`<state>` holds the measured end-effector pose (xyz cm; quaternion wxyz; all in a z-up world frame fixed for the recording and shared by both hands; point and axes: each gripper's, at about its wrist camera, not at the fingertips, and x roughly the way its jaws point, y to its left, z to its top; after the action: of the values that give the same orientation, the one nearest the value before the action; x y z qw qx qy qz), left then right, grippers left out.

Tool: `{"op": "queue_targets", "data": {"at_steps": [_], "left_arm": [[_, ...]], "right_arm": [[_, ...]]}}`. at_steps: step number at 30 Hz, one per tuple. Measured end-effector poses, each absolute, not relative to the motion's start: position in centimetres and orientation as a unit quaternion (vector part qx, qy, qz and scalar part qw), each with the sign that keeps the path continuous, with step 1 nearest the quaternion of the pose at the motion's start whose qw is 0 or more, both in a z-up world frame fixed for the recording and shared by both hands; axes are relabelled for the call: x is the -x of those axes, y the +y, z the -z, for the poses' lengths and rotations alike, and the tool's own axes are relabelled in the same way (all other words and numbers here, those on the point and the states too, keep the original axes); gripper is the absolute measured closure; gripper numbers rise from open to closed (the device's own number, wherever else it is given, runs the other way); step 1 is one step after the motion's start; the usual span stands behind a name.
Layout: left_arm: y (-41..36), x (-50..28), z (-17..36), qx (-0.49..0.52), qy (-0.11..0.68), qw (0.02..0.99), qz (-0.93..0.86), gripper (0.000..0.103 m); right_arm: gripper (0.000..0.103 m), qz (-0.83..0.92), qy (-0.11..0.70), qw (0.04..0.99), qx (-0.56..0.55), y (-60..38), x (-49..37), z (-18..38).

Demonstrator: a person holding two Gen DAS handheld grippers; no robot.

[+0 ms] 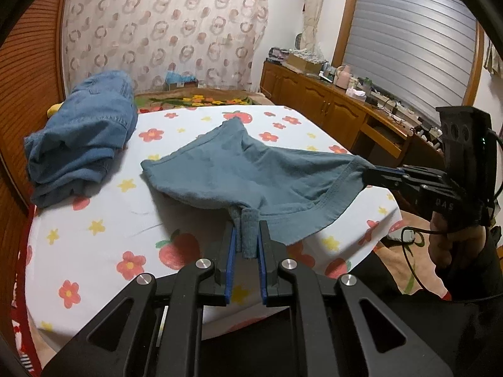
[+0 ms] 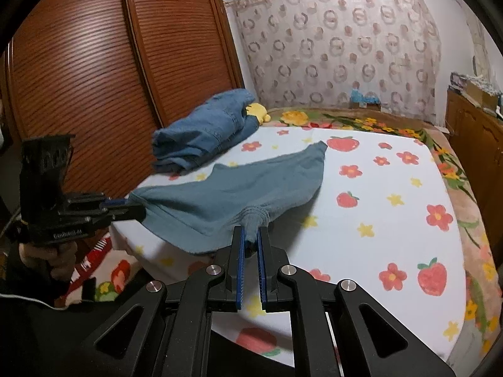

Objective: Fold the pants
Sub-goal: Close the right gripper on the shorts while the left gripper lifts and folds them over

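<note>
Teal-grey shorts [image 1: 239, 169] lie spread on the bed near its front edge, with one leg end pointing to the far side. My left gripper [image 1: 246, 232] is shut on a bunched corner of their waistband and lifts it a little. My right gripper [image 2: 250, 235] is shut on the other bunched corner of the shorts [image 2: 251, 185]. The right gripper also shows in the left wrist view [image 1: 369, 176] at the right. The left gripper shows in the right wrist view [image 2: 138, 209] at the left. The cloth hangs stretched between them.
A white bed sheet [image 1: 100, 251] with flowers and strawberries covers the bed. A pile of folded denim [image 1: 81, 138] lies at the far left by the wooden wardrobe [image 2: 94, 78]. A yellow toy [image 2: 259, 111] sits behind it. A wooden sideboard [image 1: 330, 106] stands at the right.
</note>
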<state>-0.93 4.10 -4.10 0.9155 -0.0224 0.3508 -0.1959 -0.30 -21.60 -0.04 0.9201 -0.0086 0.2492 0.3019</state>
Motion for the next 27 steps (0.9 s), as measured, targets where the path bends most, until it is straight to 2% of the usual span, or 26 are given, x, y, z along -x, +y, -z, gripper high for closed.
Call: {"op": "queue_targets", "data": {"at_steps": [27], "left_arm": [[6.6, -7.5, 4.3, 0.034, 0.347, 0.924, 0.155, 0.09]], "right_arm": [[0.096, -0.272, 0.23, 0.932, 0.06, -16.6, -8.8, -1.4]]}}
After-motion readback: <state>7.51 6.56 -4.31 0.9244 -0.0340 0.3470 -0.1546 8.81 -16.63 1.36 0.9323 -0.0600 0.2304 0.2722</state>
